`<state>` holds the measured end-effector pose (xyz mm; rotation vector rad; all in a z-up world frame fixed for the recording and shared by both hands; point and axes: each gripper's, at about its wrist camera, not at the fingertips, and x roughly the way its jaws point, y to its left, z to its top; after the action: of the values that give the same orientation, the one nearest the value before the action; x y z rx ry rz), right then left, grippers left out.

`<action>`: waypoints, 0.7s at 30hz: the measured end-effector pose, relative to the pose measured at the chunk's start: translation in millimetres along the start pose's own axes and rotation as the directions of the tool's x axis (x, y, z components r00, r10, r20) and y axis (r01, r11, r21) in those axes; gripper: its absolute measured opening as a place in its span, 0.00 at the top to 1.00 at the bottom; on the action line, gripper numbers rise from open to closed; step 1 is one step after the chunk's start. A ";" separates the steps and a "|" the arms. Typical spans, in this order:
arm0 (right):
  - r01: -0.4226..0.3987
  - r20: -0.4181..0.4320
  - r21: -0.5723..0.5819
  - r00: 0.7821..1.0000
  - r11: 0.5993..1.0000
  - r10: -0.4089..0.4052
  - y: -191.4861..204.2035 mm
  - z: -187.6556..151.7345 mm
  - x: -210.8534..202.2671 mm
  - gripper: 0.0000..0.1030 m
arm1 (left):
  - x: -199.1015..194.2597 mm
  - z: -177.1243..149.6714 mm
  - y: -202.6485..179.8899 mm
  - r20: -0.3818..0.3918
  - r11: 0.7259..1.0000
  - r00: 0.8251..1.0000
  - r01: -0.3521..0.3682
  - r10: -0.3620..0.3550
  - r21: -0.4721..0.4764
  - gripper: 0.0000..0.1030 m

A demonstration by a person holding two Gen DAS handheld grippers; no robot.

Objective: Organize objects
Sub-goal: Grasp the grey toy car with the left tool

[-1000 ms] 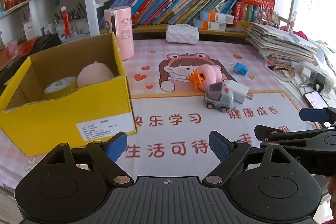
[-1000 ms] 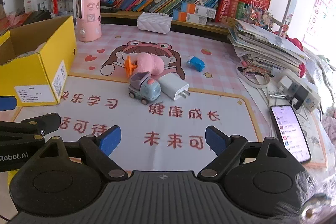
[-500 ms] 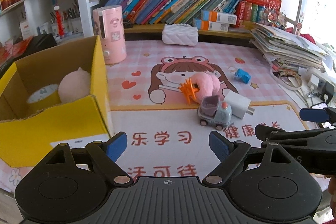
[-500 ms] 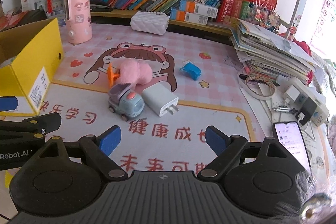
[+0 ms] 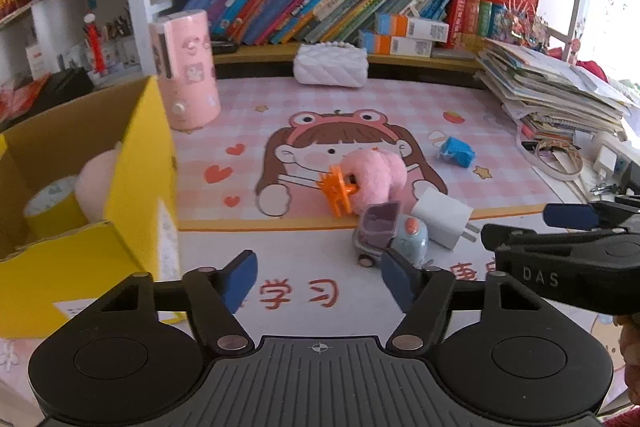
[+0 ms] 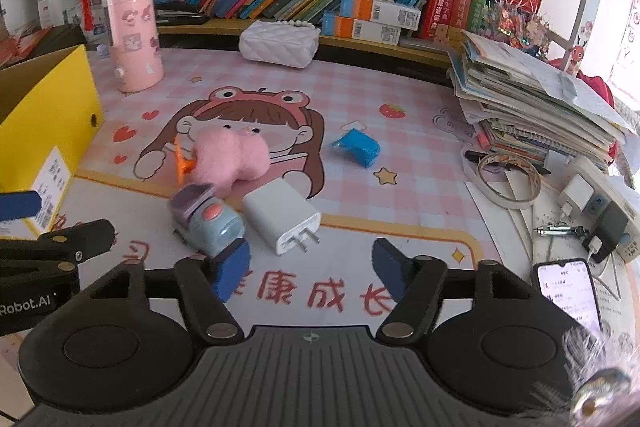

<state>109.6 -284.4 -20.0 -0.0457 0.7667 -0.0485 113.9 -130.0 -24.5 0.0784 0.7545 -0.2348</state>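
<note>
A toy truck [image 5: 388, 237] [image 6: 206, 221], a white charger [image 5: 442, 217] [image 6: 282, 217], a pink plush [image 5: 374, 177] [image 6: 228, 157], an orange hair clip [image 5: 336, 191] [image 6: 180, 159] and a small blue packet [image 5: 456, 151] [image 6: 356, 147] lie together on the pink desk mat. A yellow cardboard box [image 5: 136, 163] [image 6: 52, 107] at the left holds a tape roll [image 5: 48, 199] and a pink ball [image 5: 94, 183]. My left gripper [image 5: 320, 277] is open, just short of the truck. My right gripper [image 6: 310, 269] is open, just short of the charger.
A pink cylinder [image 5: 186, 69] and a white quilted pouch [image 5: 330, 63] stand at the back before the bookshelf. A stack of papers [image 6: 532, 99], a tape ring [image 6: 506, 177], a power strip [image 6: 600, 203] and a phone [image 6: 568, 291] crowd the right side.
Both grippers have moved forward and to the right, closing in on the cluster of toy truck, charger and plush. The yellow box has slid toward the left edge. Both stay open.
</note>
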 end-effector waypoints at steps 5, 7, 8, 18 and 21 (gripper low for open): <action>0.002 -0.006 0.025 1.000 1.000 -0.002 -14.7 5.7 13.2 0.44 | 18.9 5.6 -15.7 -0.033 0.999 0.999 0.031 -0.031 0.016 0.35; 0.004 -0.005 0.036 1.000 0.999 -0.004 -20.9 8.4 17.5 0.44 | 28.6 8.2 -23.0 -0.043 0.998 0.998 0.047 -0.045 0.032 0.35; 0.005 -0.001 0.041 1.000 0.999 -0.005 -23.8 9.8 19.2 0.44 | 33.3 9.2 -26.2 -0.048 0.998 0.998 0.049 -0.047 0.037 0.35; -0.012 0.008 0.063 1.000 0.998 0.011 -45.3 17.9 32.7 0.44 | 78.6 16.3 -43.9 -0.119 0.996 0.991 0.074 -0.068 0.051 0.33; -0.028 -0.007 0.067 1.000 0.997 0.029 -48.7 18.1 37.9 0.43 | 87.9 15.8 -46.1 -0.133 0.996 0.989 0.074 -0.067 0.053 0.33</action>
<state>148.1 -335.0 -30.4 0.0292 0.7731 -0.0475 175.3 -193.3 -72.7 0.1230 0.8820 -0.3211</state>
